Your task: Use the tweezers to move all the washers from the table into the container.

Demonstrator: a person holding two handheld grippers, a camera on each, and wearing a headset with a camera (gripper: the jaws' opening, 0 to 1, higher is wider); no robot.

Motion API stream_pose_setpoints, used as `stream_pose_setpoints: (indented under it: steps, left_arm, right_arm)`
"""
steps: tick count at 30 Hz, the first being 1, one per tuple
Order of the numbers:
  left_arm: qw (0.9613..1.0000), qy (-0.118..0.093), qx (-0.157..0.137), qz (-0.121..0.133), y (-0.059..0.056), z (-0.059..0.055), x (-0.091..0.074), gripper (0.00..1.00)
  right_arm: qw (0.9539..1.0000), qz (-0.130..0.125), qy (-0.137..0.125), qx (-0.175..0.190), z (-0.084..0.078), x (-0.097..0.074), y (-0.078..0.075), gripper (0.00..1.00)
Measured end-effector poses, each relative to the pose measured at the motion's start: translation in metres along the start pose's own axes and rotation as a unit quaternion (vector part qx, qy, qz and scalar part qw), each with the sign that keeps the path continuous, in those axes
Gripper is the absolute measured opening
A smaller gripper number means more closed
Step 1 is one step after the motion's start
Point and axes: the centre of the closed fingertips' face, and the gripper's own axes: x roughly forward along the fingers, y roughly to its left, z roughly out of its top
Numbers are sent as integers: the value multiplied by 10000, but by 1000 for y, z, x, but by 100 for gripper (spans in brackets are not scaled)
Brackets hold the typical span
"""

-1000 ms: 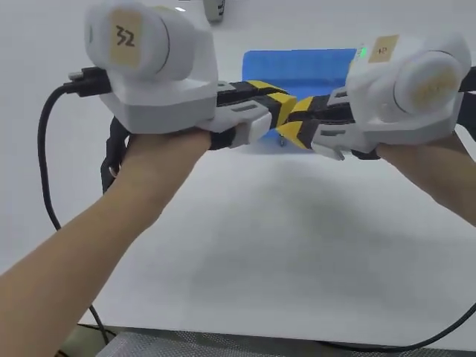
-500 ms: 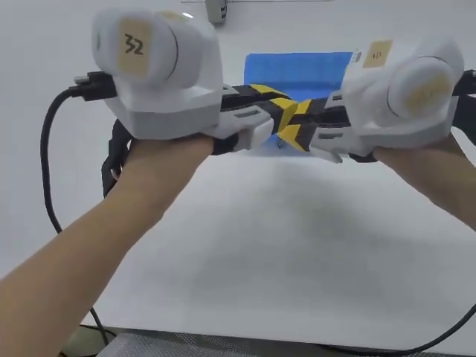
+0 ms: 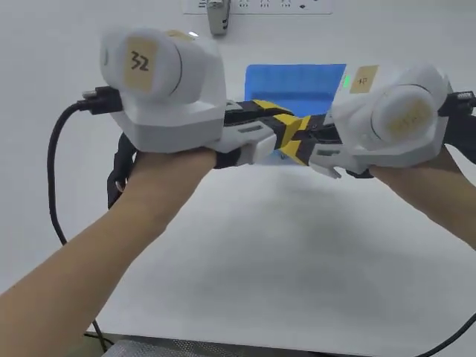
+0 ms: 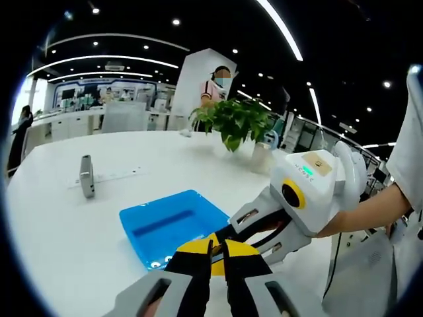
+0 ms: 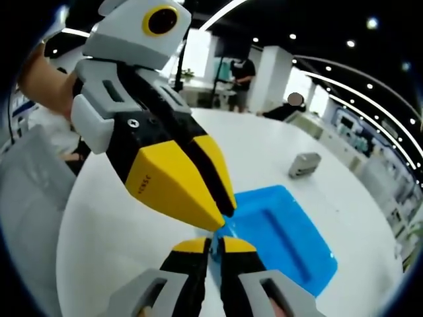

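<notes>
Both claws meet tip to tip above the middle of the tabletop (image 3: 297,245). The left claw (image 4: 217,246) is clenched, yellow tips together. The right claw (image 5: 213,243) is clenched too. Cannot tell whether anything thin is pinched in either; the tips overlap and blur in the head view.

The blue container (image 3: 297,78) sits toward the far edge of the tabletop. Its near side is hidden behind the crossed claws. Its inside is hard to read: one long shallow recess, contents not discernible.

The left hand (image 3: 167,167) and right hand (image 3: 413,167) grip the white bodies from below. A black cable (image 3: 56,171) hangs off the tabletop's left edge.

The tabletop is white and glossy. A grey block (image 3: 216,15) stands at the far edge on a white socket strip (image 3: 260,6), cut off by the frame. The room is an open hall with ceiling spotlights and light strips. A potted plant (image 4: 231,122) stands past the far edge.
</notes>
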Motion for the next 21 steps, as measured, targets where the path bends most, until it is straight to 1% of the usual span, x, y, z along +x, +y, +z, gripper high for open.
stream_pose_setpoints:
  steps: [1, 2, 5, 7, 9, 11, 12, 13, 14, 16, 18, 21]
  left_arm:
    - [10000, -6, 8, -8, -2, 1, -1, 3]
    - [10000, -43, 45, -26, -6, 4, -3, 3]
    - [9999, -131, 35, -78, -15, 11, -6, 3]
    - [9996, -218, 91, -143, -25, 19, -8, 3]
    - [9992, -301, 190, -205, -35, 28, -10, 3]
    - [9986, -363, 271, -257, -43, 36, -11, 3]
    - [9984, -381, 309, -283, -46, 39, -11, 3]
    - [9978, -449, 382, -295, -48, 44, -11, 3]
    - [9975, -478, 427, -307, -53, 50, -12, 3]
    - [9967, -552, 497, -316, -56, 57, -12, 4]
    - [9963, -586, 547, -321, -56, 61, -11, 4]
    - [9962, -625, 518, -331, -55, 64, -10, 3]
  right_arm:
    - [10000, -32, 4, -51, 0, -2, 0, 2]
    - [9998, -141, -13, -162, 2, -7, -1, 2]
    - [9987, -334, -16, -391, 6, -20, -2, 2]
    - [9977, -476, -32, -475, 9, -30, -3, 2]
    - [9972, -591, -75, -462, 14, -42, -5, 2]
    - [9964, -698, -109, -478, 17, -52, -6, 1]
    - [9952, -812, -111, -540, 19, -57, -10, 1]
    - [9946, -865, -137, -550, 21, -60, -12, 1]
    - [9947, -878, -158, -513, 23, -65, -13, 1]
    - [9938, -978, -257, -454, 27, -71, -17, 1]
    - [9929, -1054, -274, -476, 28, -75, -20, 1]
    - [9929, -1071, -279, -426, 29, -76, -21, 1]
